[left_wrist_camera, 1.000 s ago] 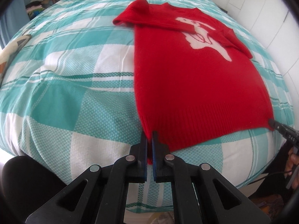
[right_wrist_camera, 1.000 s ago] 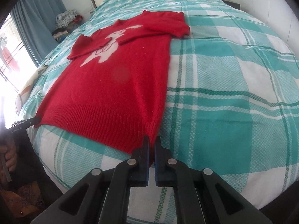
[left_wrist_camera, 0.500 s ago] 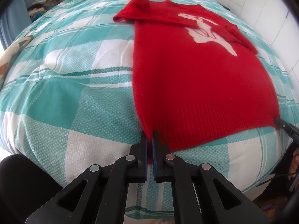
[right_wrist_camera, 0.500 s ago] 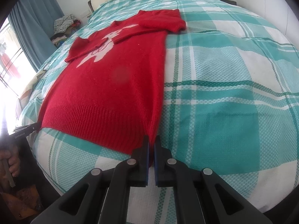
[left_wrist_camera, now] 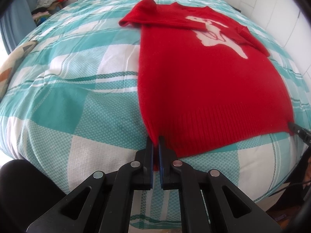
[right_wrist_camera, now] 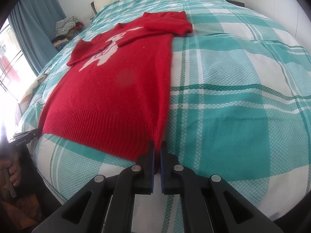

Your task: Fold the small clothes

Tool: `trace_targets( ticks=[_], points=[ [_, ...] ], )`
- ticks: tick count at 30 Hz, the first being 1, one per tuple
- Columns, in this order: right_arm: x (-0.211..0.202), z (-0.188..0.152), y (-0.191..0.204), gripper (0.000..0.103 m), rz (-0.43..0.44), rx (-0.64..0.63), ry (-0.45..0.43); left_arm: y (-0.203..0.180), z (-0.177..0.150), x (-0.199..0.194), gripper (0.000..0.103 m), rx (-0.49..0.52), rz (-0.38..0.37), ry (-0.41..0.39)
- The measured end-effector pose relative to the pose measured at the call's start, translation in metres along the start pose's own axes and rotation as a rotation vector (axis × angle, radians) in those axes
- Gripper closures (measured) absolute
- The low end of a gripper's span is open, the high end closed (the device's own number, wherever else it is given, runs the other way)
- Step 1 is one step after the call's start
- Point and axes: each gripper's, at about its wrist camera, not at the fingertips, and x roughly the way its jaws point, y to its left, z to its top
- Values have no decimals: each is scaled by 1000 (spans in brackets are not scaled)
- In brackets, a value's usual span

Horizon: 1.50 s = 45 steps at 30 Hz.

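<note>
The red sweater (left_wrist_camera: 210, 89) lay flat, front up, on the checked bedspread (left_wrist_camera: 77, 89), with its ribbed hem at the near edge of the bed and its collar toward the far end. Both sleeves were already folded inward across the chest, partly covering the white animal motif (left_wrist_camera: 211, 33). The body remained at full length; no lengthwise or crosswise fold of the body was visible, so the task appeared to be at an early-to-middle stage.

The left gripper (left_wrist_camera: 156, 145) was clenched on one hem corner, with red knit pinched between its fingers. The right gripper (right_wrist_camera: 157, 149) was clenched on the opposite hem corner in the same manner. The probable remaining step was to carry the hem toward the collar.

A pile of other clothes (right_wrist_camera: 66, 25) lay beside the bed, near the blue curtain (right_wrist_camera: 35, 29).
</note>
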Motion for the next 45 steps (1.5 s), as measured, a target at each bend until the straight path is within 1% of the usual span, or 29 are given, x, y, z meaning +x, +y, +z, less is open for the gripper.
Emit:
trace_targets(
  ticks=[4, 6, 7, 8, 9, 10, 11, 13, 16, 18, 19, 20, 22, 23, 25, 26, 27, 28, 29, 30, 31, 33, 36, 37, 38, 40, 41, 42, 45],
  points=[
    [0, 0, 0, 100, 1, 6, -1, -2, -1, -5, 95, -8, 1, -20],
    [-1, 0, -1, 100, 4, 11, -4, -1, -1, -10, 84, -14, -3, -27],
    [-2, 0, -1, 99, 11, 16, -4, -1, -2, -14, 69, -21, -2, -28],
    [-4, 0, -1, 93, 26, 22, -1, 1, -3, -19, 49, -31, -2, -32],
    [-6, -1, -1, 90, 36, 26, 9, 4, -4, -25, 41, -42, -6, -40],
    [-9, -1, -2, 85, 43, 27, 21, 7, -4, -33, 32, -53, -11, -56],
    [-14, -3, -4, 75, 42, 27, 32, 11, -4, -39, 31, -62, -10, -74],
    [-28, -3, -10, 66, 9, 16, 34, 21, 0, -51, 31, -84, 15, -102],
    [-55, 17, -15, 65, -130, -77, -16, 40, 23, -69, 30, -158, 35, -177],
    [-68, 45, -12, 64, -214, -156, -79, 48, 45, -78, 23, -218, 46, -258],
    [-72, 62, -9, 60, -229, -183, -107, 52, 56, -80, 17, -251, 68, -301],
    [-73, 77, -2, 53, -225, -209, -130, 54, 66, -80, 15, -284, 92, -344],
    [-64, 106, 17, 45, -209, -288, -165, 57, 79, -74, 15, -336, 137, -403],
    [-55, 118, 29, 45, -200, -331, -173, 59, 80, -68, 15, -352, 164, -430],
    [-29, 137, 53, 45, -145, -391, -159, 59, 74, -54, 15, -347, 232, -479],
    [-14, 145, 64, 45, -106, -410, -145, 58, 69, -45, 15, -329, 272, -483],
    [1, 153, 74, 45, -70, -424, -129, 58, 68, -35, 15, -314, 313, -439],
    [16, 159, 83, 45, -42, -437, -111, 59, 69, -27, 15, -307, 320, -384],
    [31, 164, 92, 45, -32, -452, -97, 61, 70, -23, 16, -302, 293, -365],
    [44, 167, 101, 45, -27, -475, -91, 64, 70, -22, 16, -307, 277, -359],
    [57, 171, 108, 45, -28, -497, -83, 66, 70, -22, 16, -319, 280, -358],
    [83, 178, 119, 45, -60, -530, -63, 68, 70, -23, 15, -335, 285, -364],
    [118, 189, 122, 45, -105, -557, -49, 68, 73, -19, 15, -337, 279, -354],
    [129, 192, 119, 49, -109, -545, -33, 67, 73, -17, 15, -330, 281, -347],
    [136, 195, 111, 66, -104, -514, -14, 65, 73, -15, 15, -318, 285, -339],
    [131, 205, 90, 94, -69, -400, -19, 61, 73, -11, 15, -296, 296, -324],
    [119, 210, 77, 95, -19, -324, -38, 60, 73, -11, 15, -289, 301, -321],
    [103, 215, 63, 95, 9, -254, -73, 59, 73, -10, 15, -285, 304, -321],
    [40, 227, 7, 95, 69, -83, -192, 59, 73, -9, 15, -294, 297, -317]
  ],
)
